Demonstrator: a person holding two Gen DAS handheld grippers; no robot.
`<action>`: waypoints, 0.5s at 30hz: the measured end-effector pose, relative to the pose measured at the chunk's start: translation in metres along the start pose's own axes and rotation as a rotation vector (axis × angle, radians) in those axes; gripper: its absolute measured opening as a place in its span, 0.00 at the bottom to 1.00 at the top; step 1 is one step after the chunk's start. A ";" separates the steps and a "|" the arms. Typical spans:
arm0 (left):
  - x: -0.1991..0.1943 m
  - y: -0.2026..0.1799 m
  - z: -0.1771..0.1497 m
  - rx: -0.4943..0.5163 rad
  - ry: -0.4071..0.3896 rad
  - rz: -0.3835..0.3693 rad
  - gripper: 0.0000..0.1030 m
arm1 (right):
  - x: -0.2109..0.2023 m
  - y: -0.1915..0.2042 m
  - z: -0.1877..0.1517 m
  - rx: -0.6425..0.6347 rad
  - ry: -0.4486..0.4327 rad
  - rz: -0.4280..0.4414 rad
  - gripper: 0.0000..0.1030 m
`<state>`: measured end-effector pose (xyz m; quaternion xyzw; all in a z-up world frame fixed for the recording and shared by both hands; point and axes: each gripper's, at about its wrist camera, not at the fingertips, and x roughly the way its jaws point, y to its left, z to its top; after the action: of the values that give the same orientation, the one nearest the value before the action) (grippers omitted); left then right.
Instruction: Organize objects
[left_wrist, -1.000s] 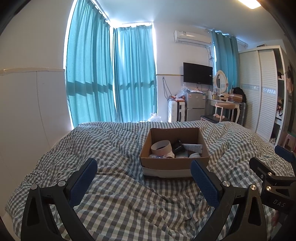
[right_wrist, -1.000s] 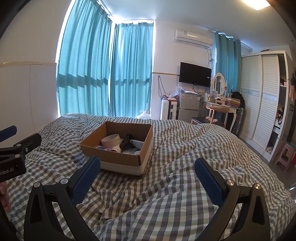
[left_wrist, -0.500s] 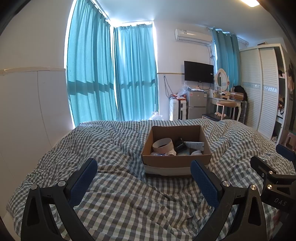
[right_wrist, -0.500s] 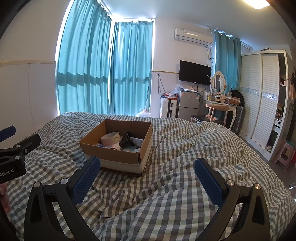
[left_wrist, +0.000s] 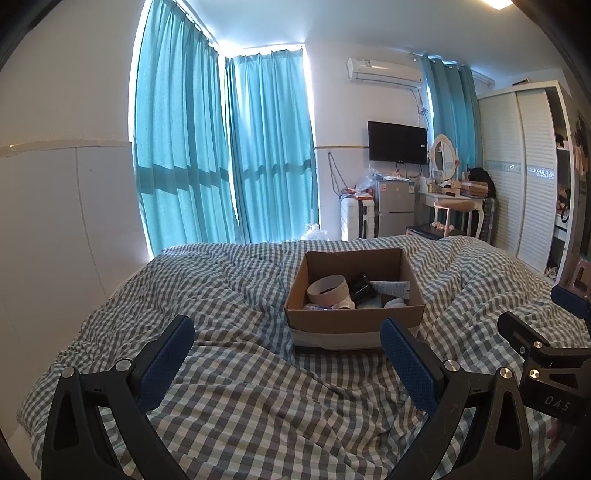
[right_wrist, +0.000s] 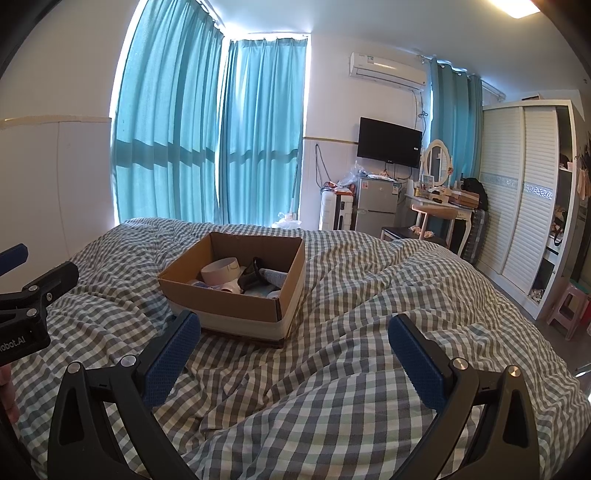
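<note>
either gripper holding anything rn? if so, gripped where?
Nothing is held. The left gripper and right gripper are both open with only checked bedding between their fingers, short of the cardboard box, whose contents lie untouched.

both wrist views face footward; share box (left_wrist: 354, 325) (right_wrist: 225, 312)

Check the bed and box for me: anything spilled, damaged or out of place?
Nothing spilled or visibly damaged. The brown cardboard box sits upright on the rumpled grey-and-white checked duvet, its contents, including a beige tape roll, jumbled loosely inside. Both grippers hang clear, jaws open.
</note>
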<state>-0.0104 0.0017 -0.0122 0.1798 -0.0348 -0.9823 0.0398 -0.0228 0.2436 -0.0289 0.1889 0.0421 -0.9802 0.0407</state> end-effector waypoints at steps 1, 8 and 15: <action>0.000 0.000 0.000 0.000 0.002 0.000 1.00 | 0.000 0.000 0.000 0.000 0.000 -0.001 0.99; 0.001 0.001 -0.001 -0.003 0.005 -0.001 1.00 | 0.000 0.000 0.000 -0.001 0.002 0.000 0.99; 0.002 0.000 -0.002 -0.003 0.008 0.003 1.00 | 0.000 0.001 -0.001 -0.001 0.004 -0.001 0.99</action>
<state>-0.0116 0.0015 -0.0147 0.1837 -0.0333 -0.9815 0.0417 -0.0223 0.2426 -0.0297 0.1906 0.0429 -0.9799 0.0404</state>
